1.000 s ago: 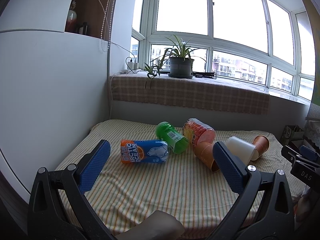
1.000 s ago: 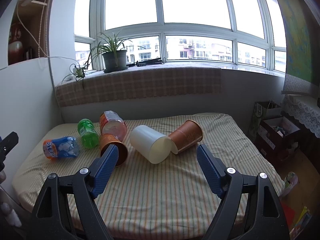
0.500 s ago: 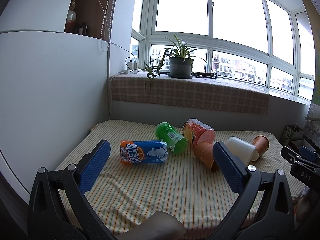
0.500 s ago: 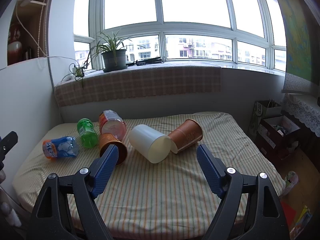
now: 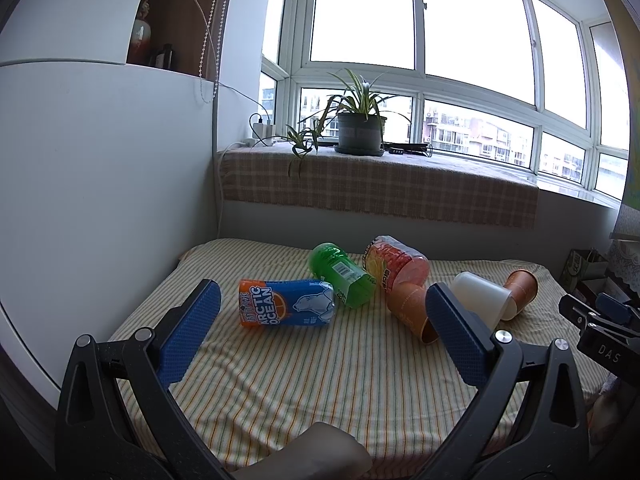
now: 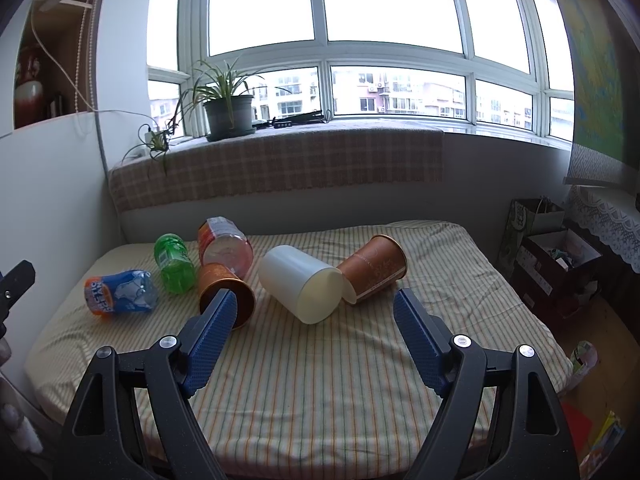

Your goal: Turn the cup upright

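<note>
White cup (image 6: pixel 304 287): on its side mid-bed (image 6: pixel 360 380), touching a brown cup (image 6: pixel 374 268). My right gripper (image 6: pixel 312 338) and left gripper (image 5: pixel 320 336): both spread wide, empty. Risk: cup rolls on soft bedding, knocking neighbours.

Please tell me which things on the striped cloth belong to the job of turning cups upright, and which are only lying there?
Belong to the job (all on their sides):
- white cup
- brown paper cup on the right
- brown paper cup on the left

Only lying about:
- blue Arctic Ocean bottle
- green bottle
- red-orange bottle
- potted plant on the sill
</note>
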